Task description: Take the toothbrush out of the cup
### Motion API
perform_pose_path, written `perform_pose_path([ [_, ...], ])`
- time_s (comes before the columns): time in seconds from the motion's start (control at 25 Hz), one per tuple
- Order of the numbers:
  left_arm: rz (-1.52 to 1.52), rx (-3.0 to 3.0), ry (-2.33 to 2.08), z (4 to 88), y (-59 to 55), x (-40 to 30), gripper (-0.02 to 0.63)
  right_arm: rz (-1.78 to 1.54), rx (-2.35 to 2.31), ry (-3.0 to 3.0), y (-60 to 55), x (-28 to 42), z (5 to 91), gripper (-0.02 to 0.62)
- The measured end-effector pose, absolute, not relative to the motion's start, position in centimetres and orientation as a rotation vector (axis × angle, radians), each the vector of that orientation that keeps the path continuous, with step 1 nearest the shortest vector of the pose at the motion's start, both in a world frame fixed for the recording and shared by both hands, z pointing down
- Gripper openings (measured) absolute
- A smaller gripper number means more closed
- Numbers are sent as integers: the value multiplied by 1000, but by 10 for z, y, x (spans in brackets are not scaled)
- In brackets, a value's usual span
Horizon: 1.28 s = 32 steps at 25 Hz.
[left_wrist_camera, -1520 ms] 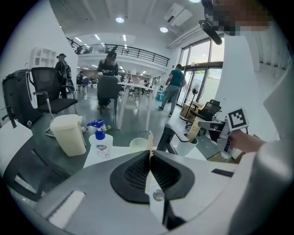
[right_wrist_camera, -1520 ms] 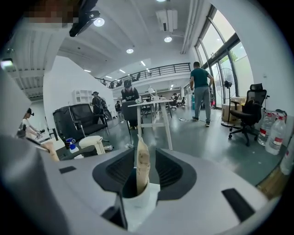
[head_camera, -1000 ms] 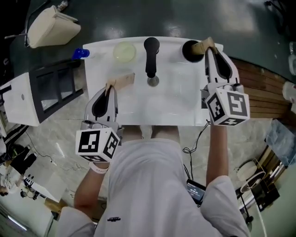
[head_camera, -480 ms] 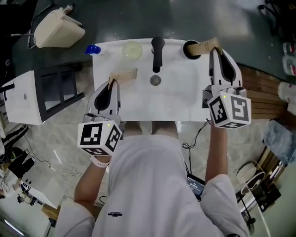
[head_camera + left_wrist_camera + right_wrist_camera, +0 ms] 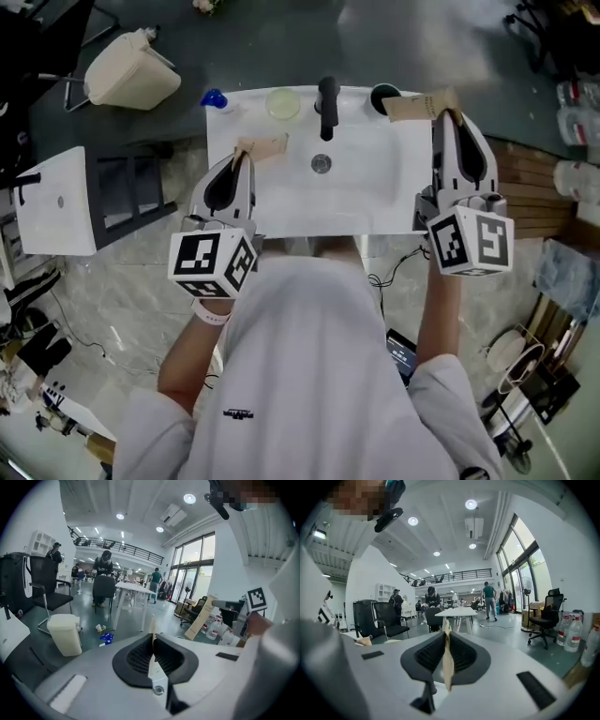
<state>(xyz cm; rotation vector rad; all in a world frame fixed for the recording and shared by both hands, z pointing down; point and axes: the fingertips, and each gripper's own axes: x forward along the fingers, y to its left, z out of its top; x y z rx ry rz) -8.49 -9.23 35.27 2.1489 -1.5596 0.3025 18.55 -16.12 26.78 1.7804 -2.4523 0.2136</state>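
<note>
A black cup (image 5: 382,97) stands on the back right rim of a white sink (image 5: 375,202). I cannot make out a toothbrush in any view. My right gripper (image 5: 417,105) is held above the sink's right side, its tan fingers just right of the cup. Its jaws are pressed together with nothing between them (image 5: 446,653). Over the sink's left side hangs my left gripper (image 5: 265,148), also shut and empty (image 5: 152,639). Both gripper views look out level across a large hall, not at the sink.
A black faucet (image 5: 327,98) and a drain (image 5: 322,164) sit mid-sink, and a pale green dish (image 5: 283,103) on the back rim. A cream bin (image 5: 131,70) and a white cabinet (image 5: 56,202) stand at the left. Wooden boards (image 5: 530,178) lie at the right.
Both grippers have risen away from the sink, the right one more. The right gripper's tips, earlier at the black cup's mouth, now sit beside it. Both jaws stay closed.
</note>
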Motion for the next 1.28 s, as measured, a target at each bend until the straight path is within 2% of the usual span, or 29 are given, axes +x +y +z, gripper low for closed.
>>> perform_pose_path([
  [0.64,249,2223,-1554,319,-60,-92,7,283,1808,-2437,-81,170,266,28],
  [1.28,262,2245,-1561,315,-49,-89,6,321,1700,-2492,-65,153,279,28],
])
